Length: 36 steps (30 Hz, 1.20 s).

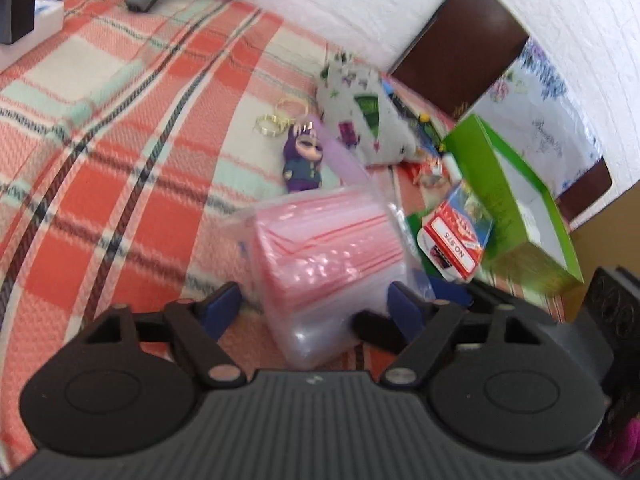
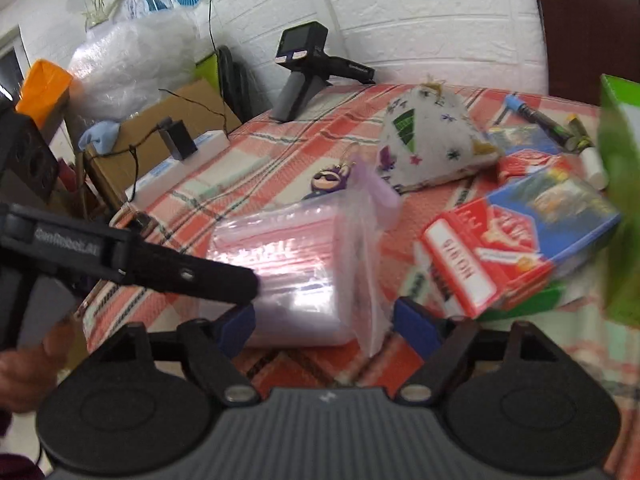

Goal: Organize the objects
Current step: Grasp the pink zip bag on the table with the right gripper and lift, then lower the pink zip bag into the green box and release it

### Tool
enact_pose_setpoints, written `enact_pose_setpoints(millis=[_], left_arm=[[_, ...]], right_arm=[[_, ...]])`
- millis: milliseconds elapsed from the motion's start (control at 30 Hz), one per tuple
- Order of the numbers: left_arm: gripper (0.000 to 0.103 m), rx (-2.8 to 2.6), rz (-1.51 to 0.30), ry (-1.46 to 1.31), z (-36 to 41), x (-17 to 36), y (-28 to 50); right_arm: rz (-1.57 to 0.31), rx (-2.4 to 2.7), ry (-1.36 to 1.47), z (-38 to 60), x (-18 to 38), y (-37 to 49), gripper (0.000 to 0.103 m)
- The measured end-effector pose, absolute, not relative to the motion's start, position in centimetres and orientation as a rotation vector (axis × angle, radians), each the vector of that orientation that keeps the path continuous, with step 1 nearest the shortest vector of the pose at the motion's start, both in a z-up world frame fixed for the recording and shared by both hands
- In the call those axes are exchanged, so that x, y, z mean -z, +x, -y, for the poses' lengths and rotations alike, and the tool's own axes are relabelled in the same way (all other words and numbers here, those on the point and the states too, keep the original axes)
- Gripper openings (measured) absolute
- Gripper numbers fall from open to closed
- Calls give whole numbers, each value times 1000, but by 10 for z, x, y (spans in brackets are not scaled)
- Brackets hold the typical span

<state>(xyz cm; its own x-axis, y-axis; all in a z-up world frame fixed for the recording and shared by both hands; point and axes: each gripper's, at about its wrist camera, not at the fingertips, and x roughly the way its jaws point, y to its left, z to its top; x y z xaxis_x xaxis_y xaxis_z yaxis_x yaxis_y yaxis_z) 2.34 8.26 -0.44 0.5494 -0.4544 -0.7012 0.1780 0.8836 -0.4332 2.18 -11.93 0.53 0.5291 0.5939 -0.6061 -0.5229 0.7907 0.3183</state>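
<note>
A clear pack of pink zip bags [image 1: 320, 256] lies on the plaid tablecloth [image 1: 120, 160]. My left gripper [image 1: 316, 308] straddles its near end; its blue pads stand a little off the plastic, so it is open. In the right wrist view the same pack [image 2: 288, 264] lies between the fingers of my right gripper [image 2: 328, 328], which is open too, with a gap on the right side. The left gripper's black finger [image 2: 192, 276] reaches the pack's left end. A red and blue card box [image 2: 516, 248] leans just right of the pack.
A purple keychain figure [image 1: 302, 160], a patterned pouch [image 1: 360, 116] and pens [image 2: 540, 116] lie beyond the pack. An open green box [image 1: 500, 184] stands at the right, a brown chair [image 1: 460, 48] behind it. A black handheld device [image 2: 304, 72] and a power strip [image 2: 176, 172] stand far left.
</note>
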Motion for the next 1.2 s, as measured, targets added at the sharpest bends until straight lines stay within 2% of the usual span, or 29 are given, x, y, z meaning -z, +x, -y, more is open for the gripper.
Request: enact_pose_setpoints(millis=[67, 133, 200, 400, 700, 800, 867, 900, 1000, 1100, 1200], left_arm=[[56, 359, -904, -289, -81, 0, 20], [55, 363, -900, -293, -87, -7, 17], [55, 379, -869, -326, -93, -18, 11], [55, 472, -726, -228, -55, -70, 13], [56, 716, -707, -55, 99, -88, 67], [58, 771, -720, 3, 151, -82, 80], [63, 745, -733, 71, 180, -75, 85], [63, 700, -740, 107, 191, -72, 87], [66, 667, -740, 147, 194, -68, 81], [72, 638, -726, 170, 183, -70, 72], [73, 621, -716, 164, 169, -74, 60]], right_arm=[[-747, -642, 49, 107, -11, 13, 60], [-730, -647, 48, 109, -16, 6, 51], [-678, -652, 74, 119, -28, 0, 47], [-451, -562, 39, 150, -70, -16, 47], [-385, -236, 171, 275, -74, 8, 47], [-393, -138, 185, 307, -64, 20, 49], [-411, 7, 108, 317, -52, 30, 68], [-417, 66, 93, 322, -47, 32, 83], [-381, 74, 189, 344, -44, 22, 76], [-312, 95, 218, 359, -52, 5, 75], [-148, 35, 305, 367, -85, -35, 70]])
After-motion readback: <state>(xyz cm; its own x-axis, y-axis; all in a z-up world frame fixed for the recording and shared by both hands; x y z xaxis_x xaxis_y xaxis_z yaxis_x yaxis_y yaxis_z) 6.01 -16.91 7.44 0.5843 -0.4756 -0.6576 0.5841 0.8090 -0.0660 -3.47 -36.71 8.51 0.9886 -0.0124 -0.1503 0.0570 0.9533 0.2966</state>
